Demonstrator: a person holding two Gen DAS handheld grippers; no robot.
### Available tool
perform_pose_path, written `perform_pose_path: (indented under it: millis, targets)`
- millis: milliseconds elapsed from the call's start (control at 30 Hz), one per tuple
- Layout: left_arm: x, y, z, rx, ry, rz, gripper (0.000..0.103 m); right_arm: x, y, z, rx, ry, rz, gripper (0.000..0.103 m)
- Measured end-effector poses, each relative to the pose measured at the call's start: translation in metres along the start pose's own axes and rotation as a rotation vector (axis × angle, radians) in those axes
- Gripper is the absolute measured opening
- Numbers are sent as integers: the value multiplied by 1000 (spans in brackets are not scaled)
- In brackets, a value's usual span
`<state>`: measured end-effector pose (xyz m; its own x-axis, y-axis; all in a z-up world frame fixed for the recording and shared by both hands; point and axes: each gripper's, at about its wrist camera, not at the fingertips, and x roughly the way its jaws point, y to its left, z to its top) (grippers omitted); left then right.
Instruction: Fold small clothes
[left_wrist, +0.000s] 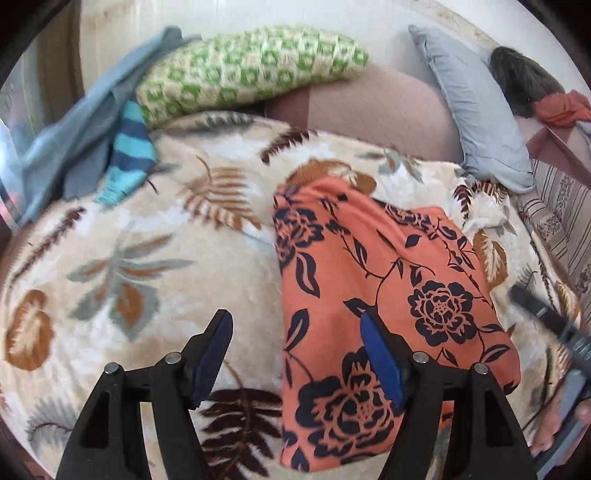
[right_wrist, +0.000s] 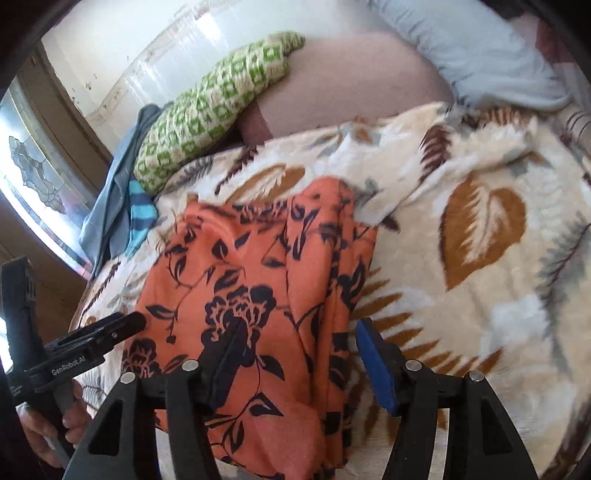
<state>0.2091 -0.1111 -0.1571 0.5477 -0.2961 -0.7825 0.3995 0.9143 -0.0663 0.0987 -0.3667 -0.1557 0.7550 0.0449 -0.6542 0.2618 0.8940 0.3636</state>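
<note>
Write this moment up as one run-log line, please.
stage: folding | item: orange cloth with dark floral print, folded, on leaf-print blanket | left gripper: open, empty | right gripper: open, empty

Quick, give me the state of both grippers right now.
Left gripper: open, holding nothing, fingers apart over the orange floral garment.
Right gripper: open, holding nothing, over the same garment.

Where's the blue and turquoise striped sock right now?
The blue and turquoise striped sock lies at the far left of the leaf-print blanket, against the grey-blue garment, just below the green patterned pillow.
</note>
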Motion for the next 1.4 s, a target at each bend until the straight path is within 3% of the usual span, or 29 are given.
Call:
perform_pose_path:
  millis: [67, 100, 200, 267, 300, 400, 533, 600, 867, 1100, 1400]
  targets:
    - [-6, -9, -11, 57, -24, 79, 74, -25, 4, -1, -11, -87, 50, 65]
    - [-1, -13, -17, 84, -9, 120, 76, -29, 7, -4, -11, -89, 78, 65]
    - [36, -14, -36, 121, 95, 184, 78, -2, 18, -21, -9, 51, 138, 64]
    - [32, -9, -34, 85, 95, 171, 79, 41, 17, -40, -9, 231, 70, 64]
    - [24, -10, -30, 82, 94, 153, 79, 52, 17, -47, -36, 241, 6, 64]
    - [-11, -18, -28, 110, 8, 163, 79, 35, 15, -37, 13, 237, 34, 64]
    - [-69, -22, -29, 104, -80, 200, 81, -20, 22, -31, 8, 154, 47, 64]
    - [-98, -22, -27, 77, -131, 216, 87, -49, 31, -30, -3, 108, 56, 64]
    - [-197, -29, -30, 38, -301, 258, 95, -166, 77, -31, -133, -78, 49, 66]
    - [-248, -43, -37, 47, -362, 261, 95, -224, 102, -30, -162, -151, 22, 67]
    - [-285, -48, -37, 24, -409, 286, 98, -258, 111, -33, -169, -192, 19, 68]
